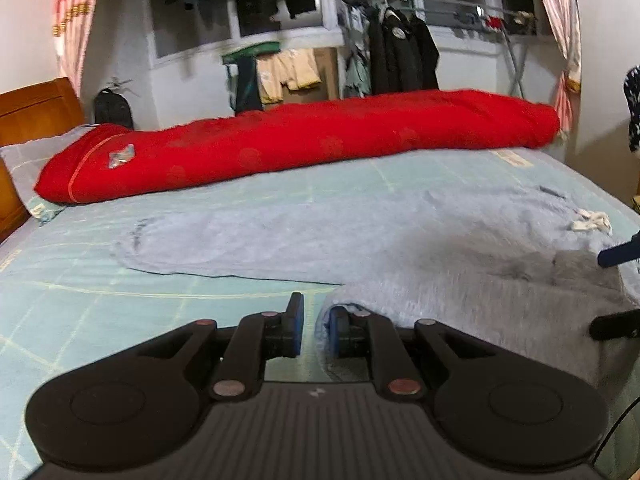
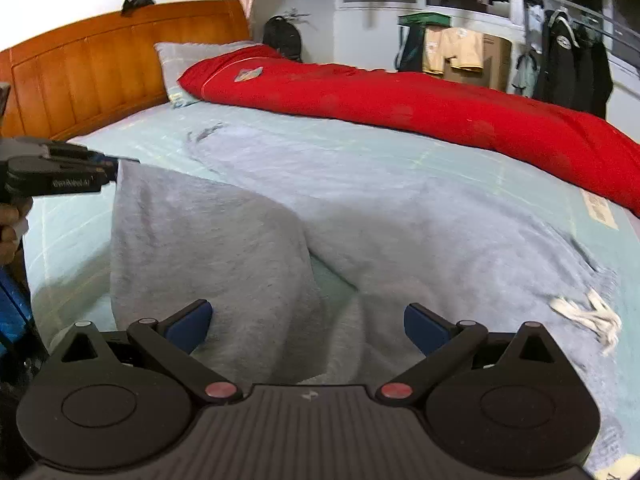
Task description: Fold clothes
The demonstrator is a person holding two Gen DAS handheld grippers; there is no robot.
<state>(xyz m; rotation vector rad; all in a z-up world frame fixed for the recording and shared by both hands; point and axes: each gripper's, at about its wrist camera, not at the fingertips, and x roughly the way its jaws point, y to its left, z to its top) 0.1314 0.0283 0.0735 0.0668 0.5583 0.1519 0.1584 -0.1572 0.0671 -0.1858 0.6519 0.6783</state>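
Before you stands a bed (image 2: 280, 128) under a pale green checked sheet, with a wooden headboard (image 2: 100, 64) at its head. A grey pillow (image 2: 180, 56) lies against the headboard, and a long red rolled quilt (image 1: 300, 140) runs along the bed's far side. Behind it you see white walls (image 1: 24, 20), a window (image 1: 240, 8) with dark clothes hanging across it, pink-and-white curtains (image 1: 560, 12) at both sides, and a rack of dark jackets (image 1: 404, 56). A cardboard box (image 2: 496, 64) draped with beige garments stands below the window.
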